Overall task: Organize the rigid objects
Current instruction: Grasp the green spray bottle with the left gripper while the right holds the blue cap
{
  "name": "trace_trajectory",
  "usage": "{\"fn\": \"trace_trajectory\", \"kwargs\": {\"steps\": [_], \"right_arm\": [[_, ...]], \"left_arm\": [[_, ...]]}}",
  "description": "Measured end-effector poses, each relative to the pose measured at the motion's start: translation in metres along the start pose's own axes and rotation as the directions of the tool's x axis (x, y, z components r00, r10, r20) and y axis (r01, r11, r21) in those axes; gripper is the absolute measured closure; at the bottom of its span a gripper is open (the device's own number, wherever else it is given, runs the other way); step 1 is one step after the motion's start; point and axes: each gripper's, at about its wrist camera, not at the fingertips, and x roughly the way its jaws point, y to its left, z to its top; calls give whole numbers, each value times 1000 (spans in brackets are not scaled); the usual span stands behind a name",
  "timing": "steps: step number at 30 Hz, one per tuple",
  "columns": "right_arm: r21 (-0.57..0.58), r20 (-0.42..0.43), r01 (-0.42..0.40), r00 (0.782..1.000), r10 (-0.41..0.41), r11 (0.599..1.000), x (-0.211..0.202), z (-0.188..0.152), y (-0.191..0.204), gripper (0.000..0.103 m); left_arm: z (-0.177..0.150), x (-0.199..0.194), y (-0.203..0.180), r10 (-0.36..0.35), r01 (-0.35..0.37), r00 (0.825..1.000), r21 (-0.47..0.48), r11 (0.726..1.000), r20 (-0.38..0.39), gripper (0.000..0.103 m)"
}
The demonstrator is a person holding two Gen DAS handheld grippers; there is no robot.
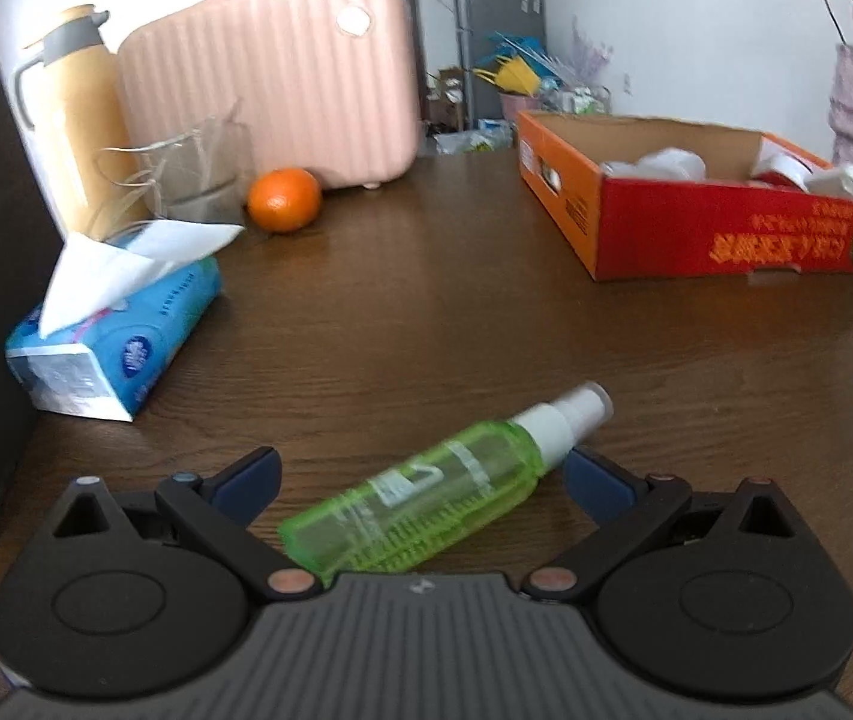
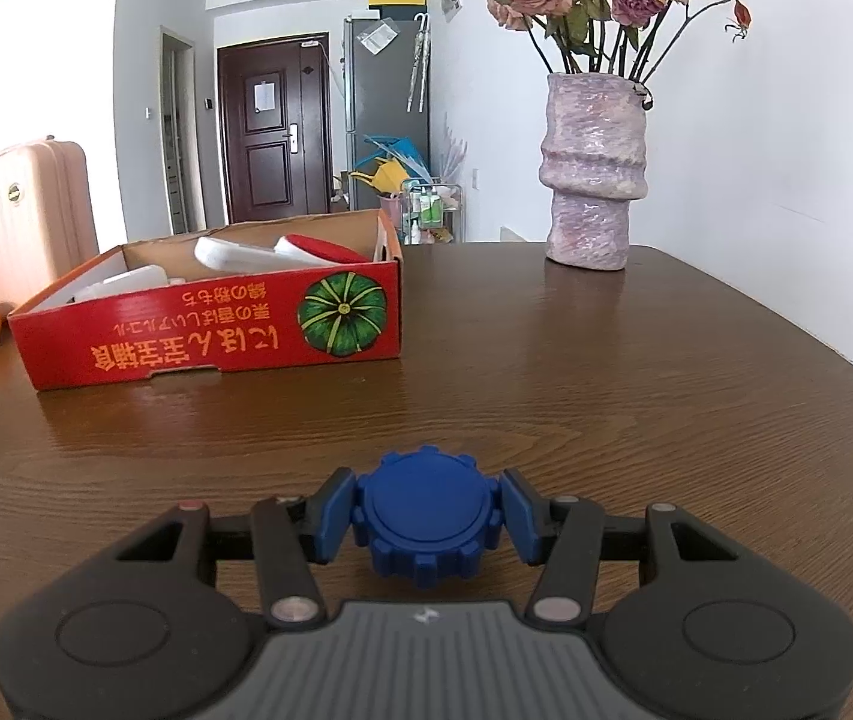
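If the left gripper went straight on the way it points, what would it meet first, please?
Probably the green plastic spray bottle, lying between the left gripper's open fingers; bare wooden table beyond it.

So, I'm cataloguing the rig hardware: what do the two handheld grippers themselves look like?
Both match: left gripper and right gripper have matte black bodies with two round housings, a ribbed grey centre plate bearing a small logo, black linkage arms on copper-coloured pivot pins, and blue fingertips. No cables or sleeves show.
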Motion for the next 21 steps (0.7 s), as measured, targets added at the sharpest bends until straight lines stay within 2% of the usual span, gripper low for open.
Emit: {"fn": "trace_trajectory", "kwargs": {"steps": [4, 5, 7, 11, 13, 15, 21], "right_arm": [[0, 2, 0, 1000, 0, 1000, 0, 0, 1, 51], [-1, 3, 0, 1000, 0, 1000, 0, 0, 2, 51], [-1, 4, 0, 1000, 0, 1000, -1, 0, 2, 51], [-2, 4, -1, 1000, 1, 1000, -1, -1, 3, 51], [-2, 7, -2, 1000, 2, 1000, -2, 0, 4, 51], [-3, 9, -5, 1000, 5, 1000, -3, 0, 5, 51], [-6, 14, -11, 1000, 11, 1000, -5, 0, 5, 51]], "left_arm": [[-3, -1, -10, -21, 21, 1000, 41, 999, 0, 23], [-3, -1, -11, -32, 32, 999, 39, 999, 0, 25], [-3, -3, -13, -56, 56, 998, 39, 998, 1, 39], [-4, -7, -16, -85, 85, 996, 28, 996, -4, 52], [-4, -9, -16, -101, 101, 995, 8, 995, -12, 65], [-5, -12, -18, -120, 120, 993, -13, 993, -19, 71], [-8, -19, -34, -125, 125, 992, -15, 992, -20, 71]]}}
